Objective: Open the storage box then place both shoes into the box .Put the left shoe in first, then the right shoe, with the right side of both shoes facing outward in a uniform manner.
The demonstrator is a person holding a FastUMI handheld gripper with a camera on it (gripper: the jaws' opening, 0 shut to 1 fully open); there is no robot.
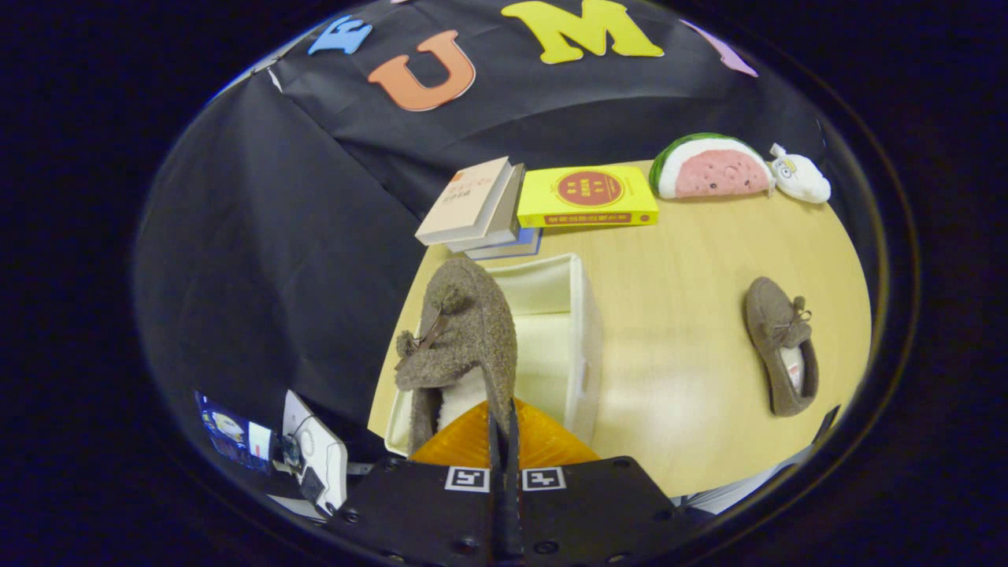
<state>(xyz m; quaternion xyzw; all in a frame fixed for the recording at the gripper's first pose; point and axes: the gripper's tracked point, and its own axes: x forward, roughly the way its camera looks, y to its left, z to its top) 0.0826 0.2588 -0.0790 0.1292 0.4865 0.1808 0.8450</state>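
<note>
The wooden table (693, 260) spreads ahead of the fingers and off to their right. The open, cream-coloured storage box (579, 315) stands on it just ahead of the fingers, near the table's left edge. Over the box's left part hangs a fuzzy brown shoe (465, 331), toe pointing away. The gripper (502, 429) has its fingers drawn nearly together on the shoe's heel rim, so they appear to pinch it, though the contact itself is hard to make out from this angle. Whether the shoe touches the box floor cannot be told. Beyond the box lie a yellow book (587, 197) and, to its left, a small stack of books (476, 209). Farther right along the table's back edge sits a watermelon-slice plush (713, 167), with a small white plush toy (802, 178) just beside it. The second brown shoe (782, 346) lies well to the right of the fingers, apart from the box.
</note>
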